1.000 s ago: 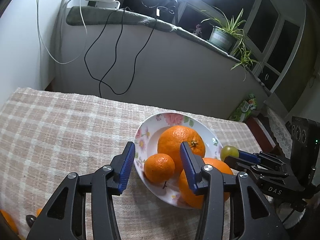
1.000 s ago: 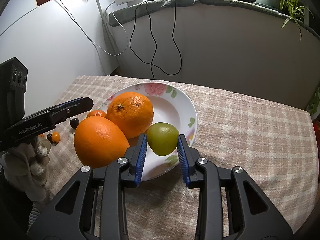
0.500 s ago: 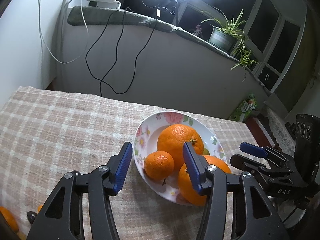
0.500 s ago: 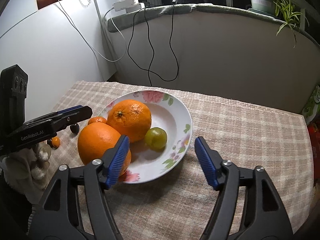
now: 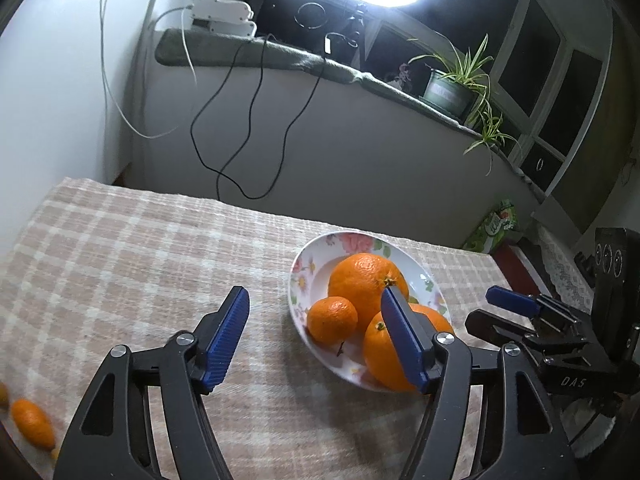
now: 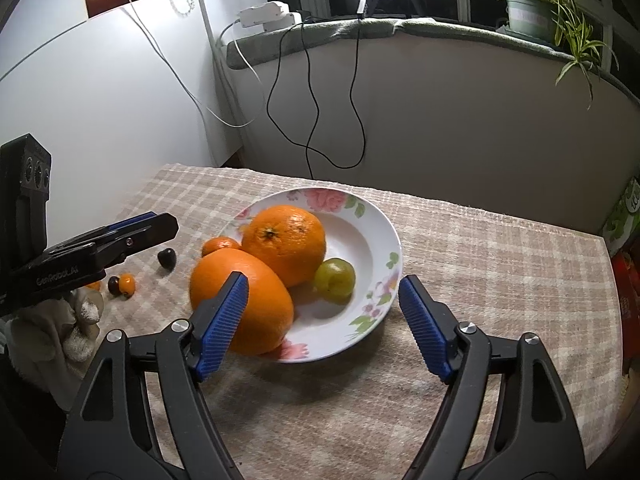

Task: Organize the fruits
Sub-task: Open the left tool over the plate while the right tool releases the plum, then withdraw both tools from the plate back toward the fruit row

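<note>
A white floral plate (image 6: pixel 372 232) (image 5: pixel 298 276) sits on the checked tablecloth. It holds two large oranges (image 6: pixel 284 240) (image 6: pixel 244 296), a small mandarin (image 5: pixel 332 320) and a green plum (image 6: pixel 335 280). My right gripper (image 6: pixel 324 324) is open and empty, just in front of the plate's near rim. My left gripper (image 5: pixel 316 336) is open and empty, beside the plate's left side. The plum is hidden in the left wrist view.
Small loose fruits lie on the cloth left of the plate: a dark one (image 6: pixel 167 258), a kumquat (image 6: pixel 127 283) and another dark one (image 6: pixel 113 285). A kumquat (image 5: pixel 32 424) lies near the left edge. A wall with cables stands behind the table.
My right gripper opened, let the green plum go into the plate, and drew back. My left gripper moved back and left from the plate, jaws staying open.
</note>
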Available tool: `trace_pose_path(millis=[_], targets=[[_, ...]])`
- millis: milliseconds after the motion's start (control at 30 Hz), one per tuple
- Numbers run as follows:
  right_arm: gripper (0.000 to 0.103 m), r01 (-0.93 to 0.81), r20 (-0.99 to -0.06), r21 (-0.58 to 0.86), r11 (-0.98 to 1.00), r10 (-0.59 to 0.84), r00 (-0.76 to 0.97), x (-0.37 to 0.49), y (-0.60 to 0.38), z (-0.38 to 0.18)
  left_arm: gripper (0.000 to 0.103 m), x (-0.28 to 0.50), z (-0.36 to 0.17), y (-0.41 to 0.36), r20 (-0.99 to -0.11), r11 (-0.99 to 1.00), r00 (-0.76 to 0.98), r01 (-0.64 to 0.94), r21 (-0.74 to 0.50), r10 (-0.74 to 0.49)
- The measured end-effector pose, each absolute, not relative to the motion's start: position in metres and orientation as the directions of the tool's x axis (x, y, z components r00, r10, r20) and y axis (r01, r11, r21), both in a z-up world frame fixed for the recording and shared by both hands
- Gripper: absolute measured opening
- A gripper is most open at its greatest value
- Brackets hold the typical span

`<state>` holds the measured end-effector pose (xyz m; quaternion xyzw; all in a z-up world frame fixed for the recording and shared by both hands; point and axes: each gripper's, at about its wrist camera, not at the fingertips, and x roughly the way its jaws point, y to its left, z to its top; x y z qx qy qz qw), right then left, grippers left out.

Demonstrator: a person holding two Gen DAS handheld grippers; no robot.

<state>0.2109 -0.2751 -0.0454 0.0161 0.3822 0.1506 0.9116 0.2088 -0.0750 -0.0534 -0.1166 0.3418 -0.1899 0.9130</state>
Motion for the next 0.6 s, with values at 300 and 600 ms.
trace_pose_path(millis=[300, 600], targets=[[0.08, -0.314, -0.678, 0.133, 0.94, 0.317, 0.663, 0.194, -0.25, -0.034, 0.068, 0.185, -0.047, -0.058, -0.573, 0.916, 0.719, 0.252, -0.313, -0.394], [0.08, -0.378, -0.658, 0.117, 0.918, 0.357, 0.663, 0.177, -0.219, -0.024, 0.068, 0.156, -0.044, -0.04, -0.582, 0.964, 0.769, 0.207, -0.167, -0.266]])
